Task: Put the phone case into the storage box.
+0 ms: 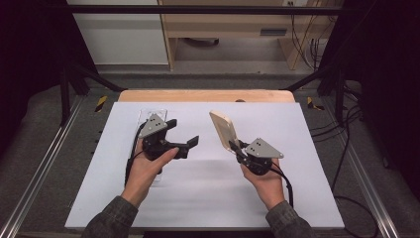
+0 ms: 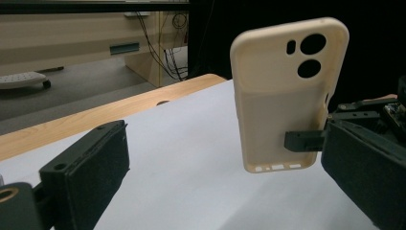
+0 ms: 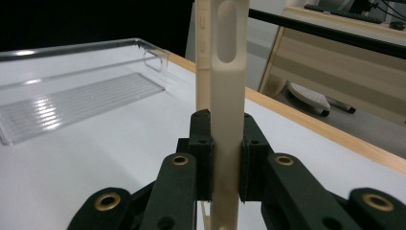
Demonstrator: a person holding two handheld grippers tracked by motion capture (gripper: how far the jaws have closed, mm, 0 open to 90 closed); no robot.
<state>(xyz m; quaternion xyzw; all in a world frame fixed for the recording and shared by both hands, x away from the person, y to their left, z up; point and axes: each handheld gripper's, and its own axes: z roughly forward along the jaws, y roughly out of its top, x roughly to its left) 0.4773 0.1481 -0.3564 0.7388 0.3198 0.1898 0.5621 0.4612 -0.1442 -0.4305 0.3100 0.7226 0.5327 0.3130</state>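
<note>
I keep the right claw (image 1: 236,148) clamped on the cream plastic phone case (image 1: 224,130), upright; the left claw (image 1: 184,133) stands open, and I approach the free edge squarely.

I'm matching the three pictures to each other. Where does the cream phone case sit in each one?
High view: cream phone case right of centre, above the right gripper.
Left gripper view: upper right, back and camera holes showing.
Right gripper view: centre, edge-on, clamped between the jaws.
Shared landmark: wooden table edge.
</note>
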